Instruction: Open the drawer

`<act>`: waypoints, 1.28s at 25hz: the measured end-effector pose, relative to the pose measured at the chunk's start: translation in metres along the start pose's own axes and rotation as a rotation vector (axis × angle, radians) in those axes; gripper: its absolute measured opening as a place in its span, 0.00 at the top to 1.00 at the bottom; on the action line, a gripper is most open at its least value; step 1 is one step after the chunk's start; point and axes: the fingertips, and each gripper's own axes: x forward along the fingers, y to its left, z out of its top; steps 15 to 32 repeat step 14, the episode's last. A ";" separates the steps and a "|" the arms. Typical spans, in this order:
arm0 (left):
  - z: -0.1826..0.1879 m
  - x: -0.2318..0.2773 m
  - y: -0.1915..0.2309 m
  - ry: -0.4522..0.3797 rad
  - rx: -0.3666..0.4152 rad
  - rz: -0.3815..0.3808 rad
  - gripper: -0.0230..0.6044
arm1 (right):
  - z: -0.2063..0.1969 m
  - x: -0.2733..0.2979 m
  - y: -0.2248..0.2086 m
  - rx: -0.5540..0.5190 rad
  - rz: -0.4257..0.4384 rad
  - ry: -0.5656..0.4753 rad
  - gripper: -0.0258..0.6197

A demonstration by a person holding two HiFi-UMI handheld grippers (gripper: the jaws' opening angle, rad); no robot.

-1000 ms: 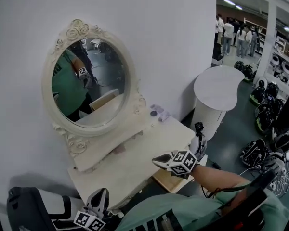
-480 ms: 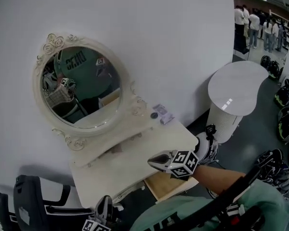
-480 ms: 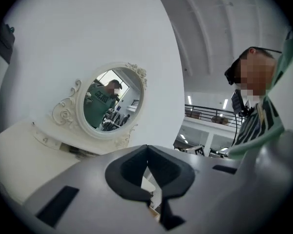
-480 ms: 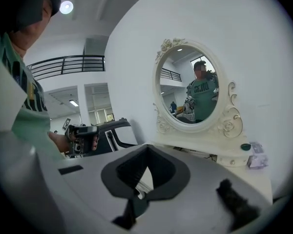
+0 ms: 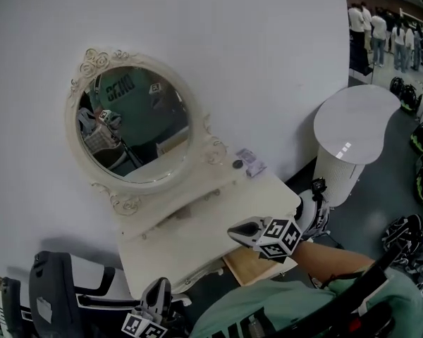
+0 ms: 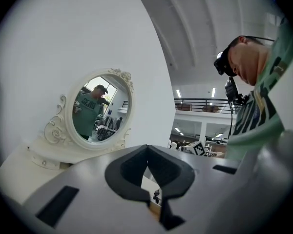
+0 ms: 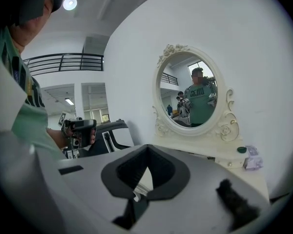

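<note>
Drawer (image 5: pixel 248 266) juts open beneath the dressing table (image 5: pixel 190 239), wooden bottom showing.

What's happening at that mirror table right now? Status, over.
Left tool shut, empty. Right tool shut, empty. Drawer partly out under tabletop. Nothing seen blocking it.

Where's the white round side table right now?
Head view, right side: the side table stands by the white wall, just right of the dressing table that carries the oval mirror.
</note>
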 end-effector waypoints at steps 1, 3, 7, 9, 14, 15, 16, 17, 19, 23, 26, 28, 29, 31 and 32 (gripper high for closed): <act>0.004 -0.006 0.002 -0.004 0.004 0.001 0.95 | 0.004 0.005 0.006 -0.009 0.002 -0.002 0.94; 0.004 -0.016 0.006 -0.012 -0.001 0.004 0.95 | 0.012 0.013 0.017 -0.034 0.009 -0.007 0.94; -0.003 -0.020 0.018 -0.014 -0.012 0.007 0.95 | 0.019 0.026 0.019 -0.083 0.013 0.004 0.94; -0.002 -0.019 0.022 -0.017 -0.009 0.007 0.95 | 0.018 0.029 0.016 -0.081 0.010 0.008 0.94; 0.011 -0.025 0.012 -0.033 0.013 0.011 0.95 | 0.021 0.020 0.024 -0.084 0.012 0.007 0.94; 0.011 -0.025 0.012 -0.033 0.013 0.011 0.95 | 0.021 0.020 0.024 -0.084 0.012 0.007 0.94; 0.011 -0.025 0.012 -0.033 0.013 0.011 0.95 | 0.021 0.020 0.024 -0.084 0.012 0.007 0.94; 0.011 -0.025 0.012 -0.033 0.013 0.011 0.95 | 0.021 0.020 0.024 -0.084 0.012 0.007 0.94; 0.011 -0.025 0.012 -0.033 0.013 0.011 0.95 | 0.021 0.020 0.024 -0.084 0.012 0.007 0.94; 0.011 -0.025 0.012 -0.033 0.013 0.011 0.95 | 0.021 0.020 0.024 -0.084 0.012 0.007 0.94; 0.011 -0.025 0.012 -0.033 0.013 0.011 0.95 | 0.021 0.020 0.024 -0.084 0.012 0.007 0.94; 0.011 -0.025 0.012 -0.033 0.013 0.011 0.95 | 0.021 0.020 0.024 -0.084 0.012 0.007 0.94; 0.011 -0.025 0.012 -0.033 0.013 0.011 0.95 | 0.021 0.020 0.024 -0.084 0.012 0.007 0.94; 0.011 -0.025 0.012 -0.033 0.013 0.011 0.95 | 0.021 0.020 0.024 -0.084 0.012 0.007 0.94; 0.011 -0.025 0.012 -0.033 0.013 0.011 0.95 | 0.021 0.020 0.024 -0.084 0.012 0.007 0.94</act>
